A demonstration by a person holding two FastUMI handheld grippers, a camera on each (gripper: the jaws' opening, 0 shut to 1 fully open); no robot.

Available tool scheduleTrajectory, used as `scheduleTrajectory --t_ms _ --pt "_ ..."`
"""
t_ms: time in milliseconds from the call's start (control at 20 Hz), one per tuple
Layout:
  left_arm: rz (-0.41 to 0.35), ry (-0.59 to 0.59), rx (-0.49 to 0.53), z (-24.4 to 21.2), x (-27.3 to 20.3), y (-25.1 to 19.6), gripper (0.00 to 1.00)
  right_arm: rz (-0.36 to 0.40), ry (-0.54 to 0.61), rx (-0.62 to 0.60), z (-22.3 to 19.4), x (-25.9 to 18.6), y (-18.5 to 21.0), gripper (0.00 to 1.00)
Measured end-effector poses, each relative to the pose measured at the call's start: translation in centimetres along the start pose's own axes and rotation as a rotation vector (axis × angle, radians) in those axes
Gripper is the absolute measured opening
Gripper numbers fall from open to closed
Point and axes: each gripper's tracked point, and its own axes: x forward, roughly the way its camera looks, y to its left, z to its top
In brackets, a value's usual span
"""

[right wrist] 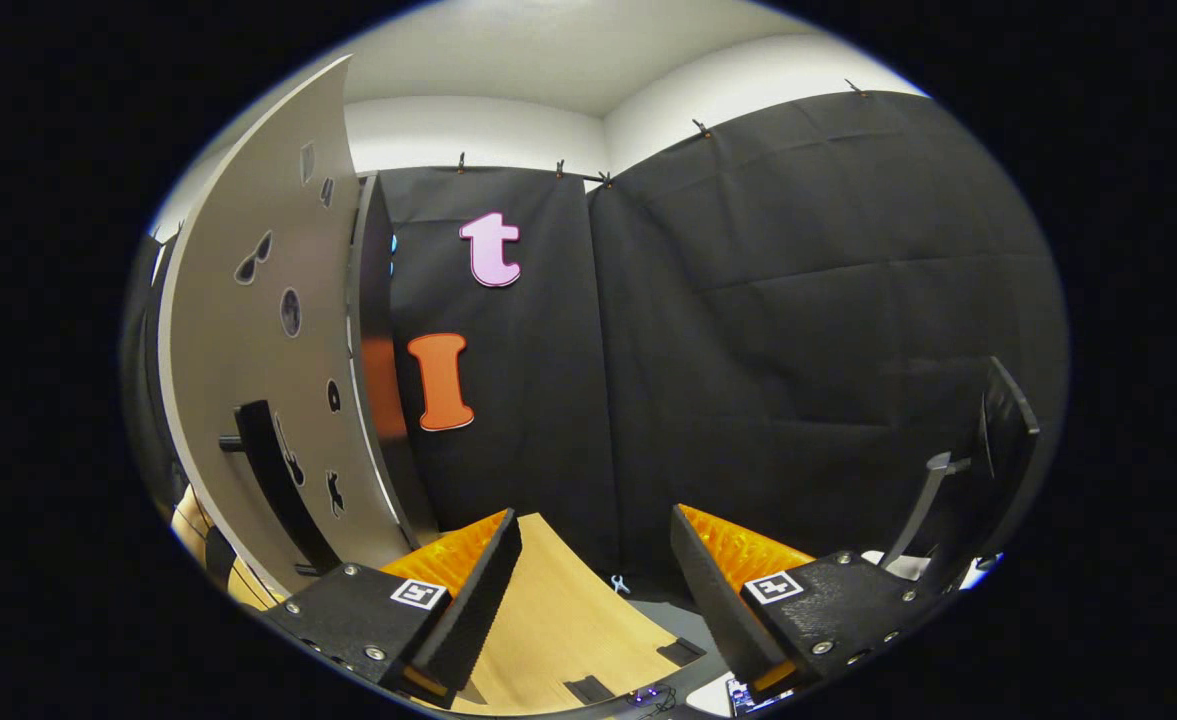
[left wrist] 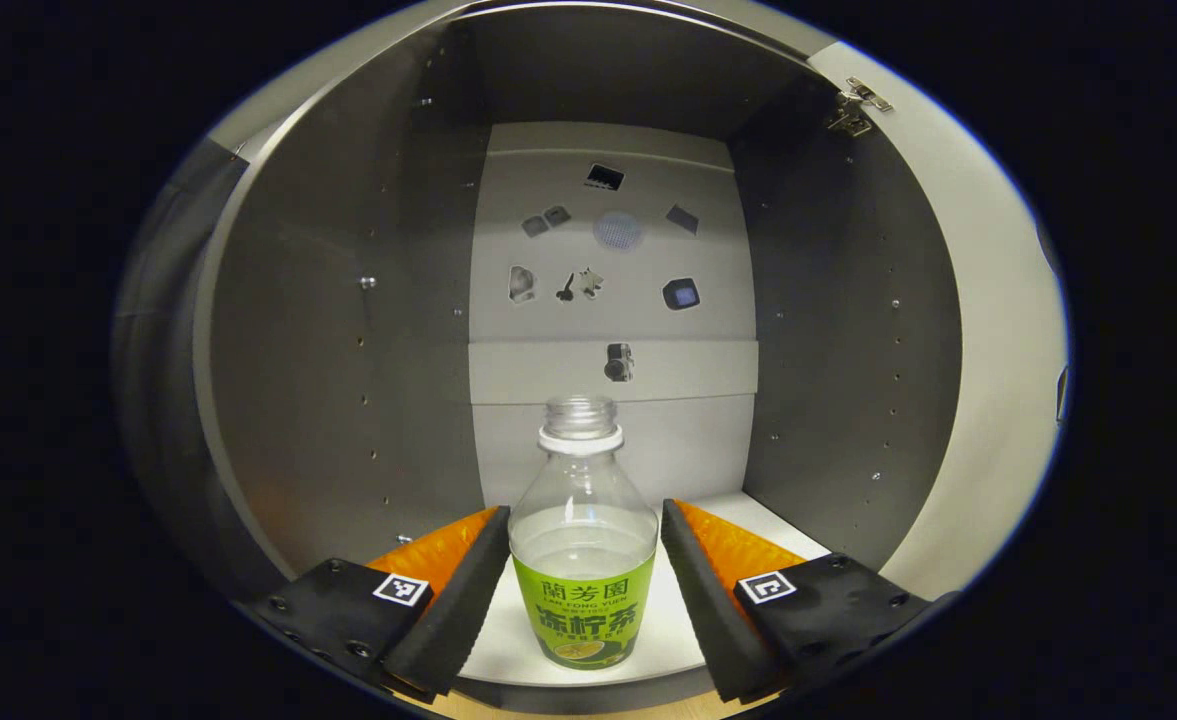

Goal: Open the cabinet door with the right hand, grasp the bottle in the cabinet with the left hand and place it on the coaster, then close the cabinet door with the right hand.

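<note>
The left gripper (left wrist: 584, 560) is nearest the camera in the left gripper view, its two fingers standing wide on either side of the bottle (left wrist: 583, 545) — close beside it, but whether they touch the plastic I cannot tell. The bottle stands upright, uncapped, on the pale floor of the cabinet (left wrist: 348, 330), near the front edge, with clear liquid up to about its shoulder and a green label below.

The open neck is the main risk. If the fingers close unevenly or too hard, the thin wall may buckle and push liquid up and out. A tilt on the way out of the cabinet would spill it too. A grip set low on the smooth label could also let the bottle slip or pivot between the fingers.

The right gripper view gives what the left one lacks. The right gripper (right wrist: 593, 585) is spread wide with nothing between its fingers, above a wooden table (right wrist: 558, 620). The cabinet door (right wrist: 258, 330) stands swung open to its left, its dark bar handle (right wrist: 278, 480) well within reach for the closing step. I judge the door could drift or be bumped while the bottle comes out. The coaster I cannot make out here — the left gripper view, in turn, gives the cabinet's inside and the bottle.
</note>
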Motion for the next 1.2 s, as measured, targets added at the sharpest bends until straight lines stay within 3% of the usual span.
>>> scheduleTrajectory --t_ms 50,100,250,650,700,1200 --pt "0.003 0.002 -0.005 -0.1 0.0 0.1 0.94 -0.001 0.004 0.003 -0.1 0.3 -0.1 0.93" --pt "0.004 -0.003 -0.007 0.0 0.1 0.1 0.86 0.0 0.007 0.004 -0.3 0.3 -0.1 0.93" --pt "-0.01 -0.009 -0.023 0.3 -0.9 -0.1 0.81 0.003 0.01 0.007 -0.4 0.5 0.0 0.93" --pt "-0.061 -0.072 -0.047 1.8 -8.2 0.9 0.81 0.04 0.011 0.026 -0.7 1.4 2.1 0.93" --pt "-0.065 -0.073 -0.052 1.7 -9.4 1.3 0.81 0.043 0.012 0.022 -0.8 1.5 2.3 0.98" --pt "-0.007 -0.026 -0.014 -4.5 -19.5 8.2 0.81 0.071 0.016 0.025 -1.1 0.5 4.1 0.99"
